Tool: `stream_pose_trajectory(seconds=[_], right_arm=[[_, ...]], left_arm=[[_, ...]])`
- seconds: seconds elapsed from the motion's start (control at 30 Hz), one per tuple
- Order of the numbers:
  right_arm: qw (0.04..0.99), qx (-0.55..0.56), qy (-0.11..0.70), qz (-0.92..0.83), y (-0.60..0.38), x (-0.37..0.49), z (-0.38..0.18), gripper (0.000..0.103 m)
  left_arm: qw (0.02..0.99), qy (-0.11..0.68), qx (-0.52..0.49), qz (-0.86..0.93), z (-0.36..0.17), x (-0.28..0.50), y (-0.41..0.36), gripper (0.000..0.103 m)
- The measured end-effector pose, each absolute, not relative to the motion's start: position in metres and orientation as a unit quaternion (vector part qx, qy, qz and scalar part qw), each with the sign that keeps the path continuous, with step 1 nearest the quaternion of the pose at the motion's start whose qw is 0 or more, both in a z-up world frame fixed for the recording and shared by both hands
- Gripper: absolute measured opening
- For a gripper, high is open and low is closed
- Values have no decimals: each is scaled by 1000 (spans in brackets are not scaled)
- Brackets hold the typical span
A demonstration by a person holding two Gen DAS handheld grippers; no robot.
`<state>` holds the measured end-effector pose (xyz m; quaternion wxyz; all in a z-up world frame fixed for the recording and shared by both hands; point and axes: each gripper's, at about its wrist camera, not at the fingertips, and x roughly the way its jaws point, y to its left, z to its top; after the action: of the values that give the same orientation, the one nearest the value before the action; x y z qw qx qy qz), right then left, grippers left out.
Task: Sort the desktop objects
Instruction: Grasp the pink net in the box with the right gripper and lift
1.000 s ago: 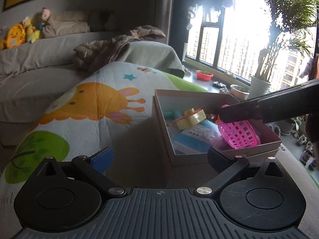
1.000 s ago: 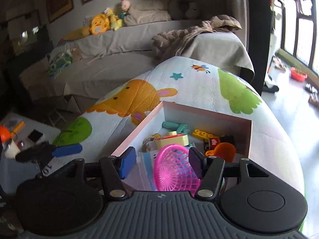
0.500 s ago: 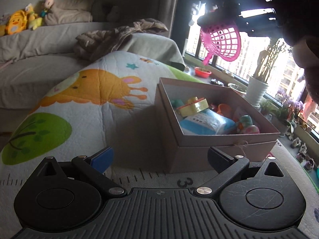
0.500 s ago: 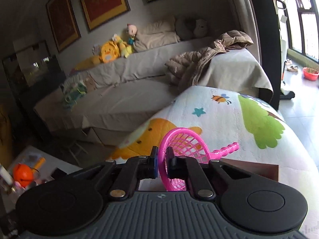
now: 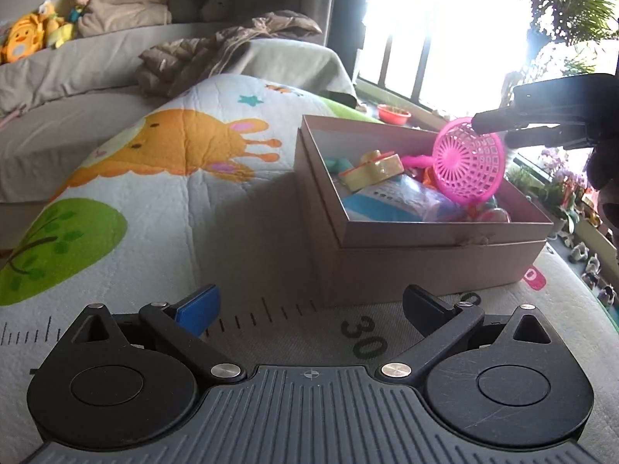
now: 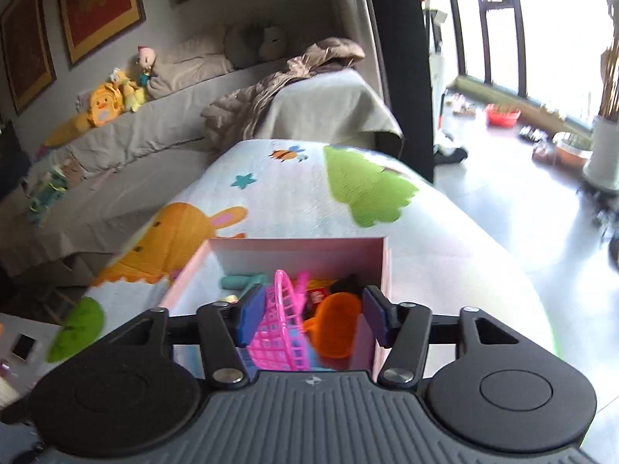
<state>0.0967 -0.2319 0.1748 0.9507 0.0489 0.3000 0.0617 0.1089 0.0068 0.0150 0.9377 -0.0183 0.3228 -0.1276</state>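
Note:
A pink mesh strainer point(image 5: 468, 164) hangs tilted over the open cardboard box point(image 5: 425, 232), right at the tips of my right gripper point(image 5: 495, 131). In the right wrist view the strainer point(image 6: 278, 324) stands on edge between the jaws of the right gripper point(image 6: 311, 315), which are opening. It leans near the left blue pad point(image 6: 249, 315) and is well apart from the other pad. The box point(image 6: 298, 243) holds a yellow toy point(image 5: 371, 166), an orange scoop point(image 6: 334, 328), a blue packet point(image 5: 390, 201) and other toys. My left gripper point(image 5: 309, 305) is open and holds nothing, low over the mat in front of the box.
The box sits on a quilted play mat point(image 5: 154, 201) with a giraffe print and ruler marks. A grey sofa point(image 5: 96, 62) with plush toys and a jacket lies behind. Windows, plant pots and a tiled floor point(image 6: 522, 201) are to the right.
The right gripper came down from high above with the strainer pinched in it, reached over the box, and its jaws have spread apart. The left gripper stayed put.

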Motion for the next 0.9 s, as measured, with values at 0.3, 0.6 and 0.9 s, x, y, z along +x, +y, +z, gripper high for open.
stream_pose_trajectory(seconds=[0.3,0.6,0.9], right_arm=[[965,-156,209,-9,-183,82,171,58],[949,-149,264,-86,-217,90,173,60],[943,-166,283,49,-191,85,162,77]], left_arm=[[935,335,-6,-118,11,110,1,103],[934,338,-23,-114,13,111,9,103],[932,347,-10,-106,10,112,6,103]])
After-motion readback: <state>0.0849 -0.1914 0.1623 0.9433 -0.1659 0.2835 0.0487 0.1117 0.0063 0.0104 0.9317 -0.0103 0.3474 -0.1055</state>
